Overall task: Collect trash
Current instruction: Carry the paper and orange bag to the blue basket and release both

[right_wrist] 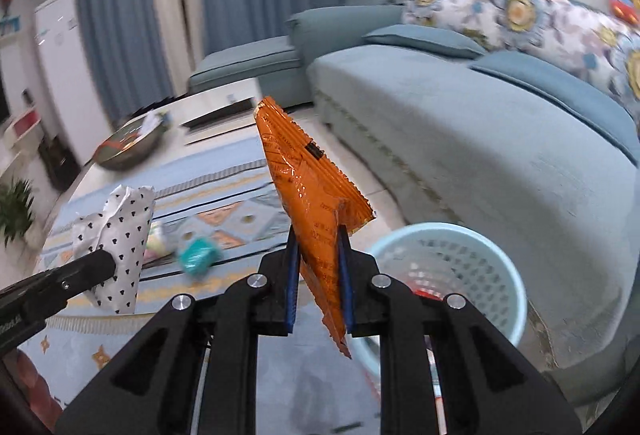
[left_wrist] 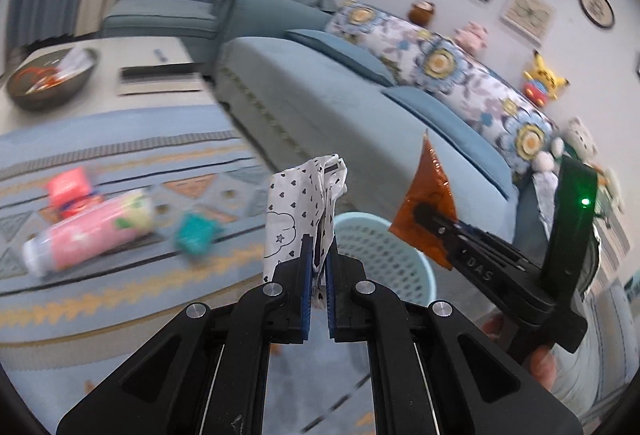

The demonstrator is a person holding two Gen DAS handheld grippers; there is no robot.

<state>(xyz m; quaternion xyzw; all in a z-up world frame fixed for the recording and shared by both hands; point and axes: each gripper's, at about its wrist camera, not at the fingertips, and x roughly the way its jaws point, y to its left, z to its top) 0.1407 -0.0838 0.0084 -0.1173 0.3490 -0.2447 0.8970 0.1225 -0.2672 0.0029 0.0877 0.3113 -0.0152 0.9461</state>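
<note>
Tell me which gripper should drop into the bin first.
Right, probably. The right gripper holds its orange wrapper nearer the bin; the left gripper holds its wrapper farther off.

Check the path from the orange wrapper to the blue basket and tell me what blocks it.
Nothing visible blocks it. The right gripper holds the orange wrapper in the air, beside the light blue basket, whose open mouth is uncovered. The left gripper with its heart-print wrapper stays off to the side.

light: soft, even indoor | blur: motion smear at left, background | edges: fisheye bend, dark corners
</note>
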